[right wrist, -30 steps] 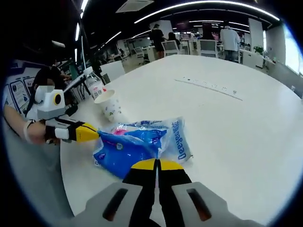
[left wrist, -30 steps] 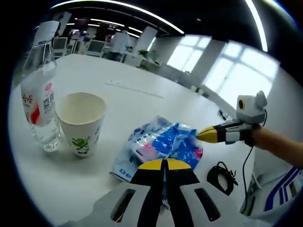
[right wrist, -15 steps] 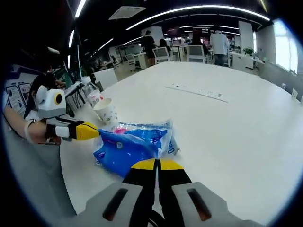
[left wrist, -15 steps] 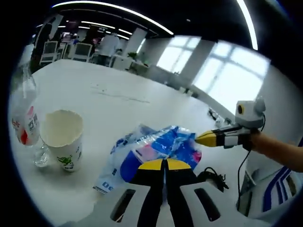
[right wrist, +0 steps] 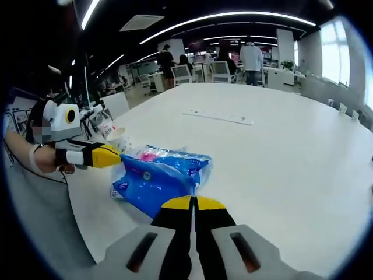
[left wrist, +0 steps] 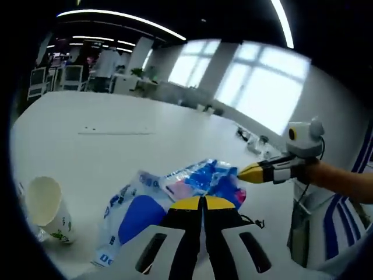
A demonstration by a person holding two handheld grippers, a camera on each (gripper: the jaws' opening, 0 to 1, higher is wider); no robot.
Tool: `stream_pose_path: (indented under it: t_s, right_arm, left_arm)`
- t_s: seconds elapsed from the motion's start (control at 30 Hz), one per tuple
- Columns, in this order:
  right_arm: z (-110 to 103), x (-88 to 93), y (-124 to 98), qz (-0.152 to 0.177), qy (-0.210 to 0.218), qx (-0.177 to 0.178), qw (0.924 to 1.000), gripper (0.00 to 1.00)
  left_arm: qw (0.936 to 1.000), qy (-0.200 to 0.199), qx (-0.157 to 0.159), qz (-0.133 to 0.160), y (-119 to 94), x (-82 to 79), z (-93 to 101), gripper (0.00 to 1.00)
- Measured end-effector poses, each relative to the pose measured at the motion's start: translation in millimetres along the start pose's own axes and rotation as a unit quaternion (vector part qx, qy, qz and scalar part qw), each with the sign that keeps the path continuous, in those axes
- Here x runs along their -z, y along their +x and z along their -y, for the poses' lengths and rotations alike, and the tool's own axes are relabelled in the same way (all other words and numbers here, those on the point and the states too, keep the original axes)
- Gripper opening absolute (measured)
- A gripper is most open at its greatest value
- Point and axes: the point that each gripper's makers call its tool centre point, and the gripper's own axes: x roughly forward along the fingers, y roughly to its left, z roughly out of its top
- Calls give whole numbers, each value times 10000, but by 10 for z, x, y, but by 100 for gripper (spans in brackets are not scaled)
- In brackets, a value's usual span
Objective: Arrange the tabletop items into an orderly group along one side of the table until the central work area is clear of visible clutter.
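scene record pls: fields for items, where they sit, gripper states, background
held item: blue plastic bag, pinched at opposite ends
left gripper: shut on the bag
right gripper: shut on the bag
paper cup: upright, open, beside the bag
surface: white table
power strip: farther out on the table
black cable: near the table edge
background: open office, people standing

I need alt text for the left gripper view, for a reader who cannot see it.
The left gripper, jaws together, pinches a blue plastic bag over a white table; the right gripper grips the bag's far edge. A paper cup stands at lower left.
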Motion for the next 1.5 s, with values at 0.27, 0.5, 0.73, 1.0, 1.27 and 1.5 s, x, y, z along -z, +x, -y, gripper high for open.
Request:
stream_pose_path:
  t_s: [0.27,0.5,0.73,1.0,1.27,1.5]
  right_arm:
    - [167,65,-200,60,108,236,9996,0]
    - [281,102,-281,154,211,411,9988,0]
    - [370,161,-306,237,316,553,9977,0]
    - [514,311,-265,309,409,691,9963,0]
    - [543,406,-214,278,538,733,9955,0]
    - [559,485,-150,252,633,746,9949,0]
  left_arm:
    - [9997,12,228,-61,187,59,146,0]
    - [9995,59,294,9,307,59,216,0]
    - [9996,55,259,101,435,89,217,0]
    - [9995,-99,265,104,597,185,198,0]
    - [9996,-196,213,39,701,292,166,0]
    - [9994,-330,127,-12,784,368,107,0]
